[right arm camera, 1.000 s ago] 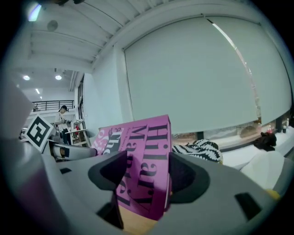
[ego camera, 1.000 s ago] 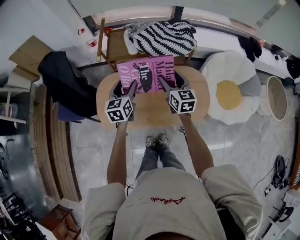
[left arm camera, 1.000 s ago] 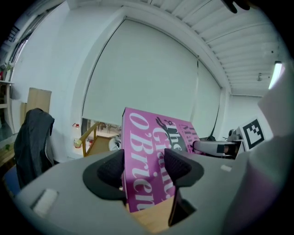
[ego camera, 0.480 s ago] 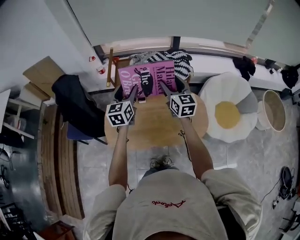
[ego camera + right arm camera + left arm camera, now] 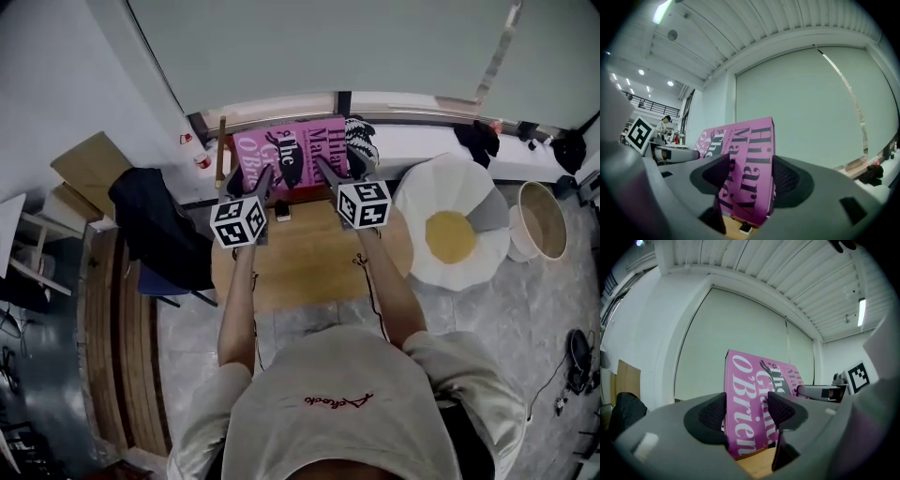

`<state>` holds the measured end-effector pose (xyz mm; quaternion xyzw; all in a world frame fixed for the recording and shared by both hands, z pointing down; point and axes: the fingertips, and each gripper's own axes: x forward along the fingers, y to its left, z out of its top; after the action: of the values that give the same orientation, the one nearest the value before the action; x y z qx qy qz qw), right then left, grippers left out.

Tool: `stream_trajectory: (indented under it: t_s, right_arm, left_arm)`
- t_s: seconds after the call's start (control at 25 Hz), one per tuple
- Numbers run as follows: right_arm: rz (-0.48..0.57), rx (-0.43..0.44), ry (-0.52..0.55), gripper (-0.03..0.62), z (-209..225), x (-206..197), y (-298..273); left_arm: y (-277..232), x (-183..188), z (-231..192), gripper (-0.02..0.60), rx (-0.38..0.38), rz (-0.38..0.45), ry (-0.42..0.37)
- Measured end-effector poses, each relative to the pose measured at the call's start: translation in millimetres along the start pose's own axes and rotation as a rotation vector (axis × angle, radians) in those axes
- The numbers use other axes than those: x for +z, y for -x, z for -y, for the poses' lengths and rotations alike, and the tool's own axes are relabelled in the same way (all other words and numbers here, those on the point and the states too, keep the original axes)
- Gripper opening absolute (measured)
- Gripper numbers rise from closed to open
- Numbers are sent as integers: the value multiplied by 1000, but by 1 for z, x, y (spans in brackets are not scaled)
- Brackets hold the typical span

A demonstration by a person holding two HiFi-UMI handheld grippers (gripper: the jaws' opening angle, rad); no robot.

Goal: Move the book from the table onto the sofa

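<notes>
The pink book with white and black lettering is held up in the air between both grippers, above the far edge of the round wooden table. My left gripper is shut on the book's left edge. My right gripper is shut on its right edge. Beyond the table lies the sofa, white, mostly hidden by the book, with a black-and-white striped throw on it. In both gripper views the book stands upright against a pale green wall.
A small dark object lies on the table near the book. A black jacket hangs on a chair at left. A fried-egg shaped cushion and a round basket sit at right. Wooden boards lean at far left.
The book has risen off the table and moved away toward the sofa, held in both grippers. The person has stepped forward along with it.
</notes>
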<state>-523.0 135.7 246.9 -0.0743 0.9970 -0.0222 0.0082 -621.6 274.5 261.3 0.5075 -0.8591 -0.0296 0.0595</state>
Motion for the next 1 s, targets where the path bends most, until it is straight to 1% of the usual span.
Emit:
stream_trajectory:
  t_s: [0.2, 0.52, 0.8, 1.0]
  right_arm:
    - [10, -30, 10, 262, -1, 10, 11]
    - [2, -109, 10, 262, 8, 4, 46]
    - [-4, -218, 12, 262, 26, -1, 89]
    - [0, -318, 12, 262, 49, -4, 139]
  left_arm:
    - [3, 8, 7, 276, -29, 11, -2]
    - [5, -2, 35, 276, -106, -9, 3]
    - [-2, -13, 73, 276, -214, -28, 4]
    - [-7, -24, 124, 276, -314, -43, -3]
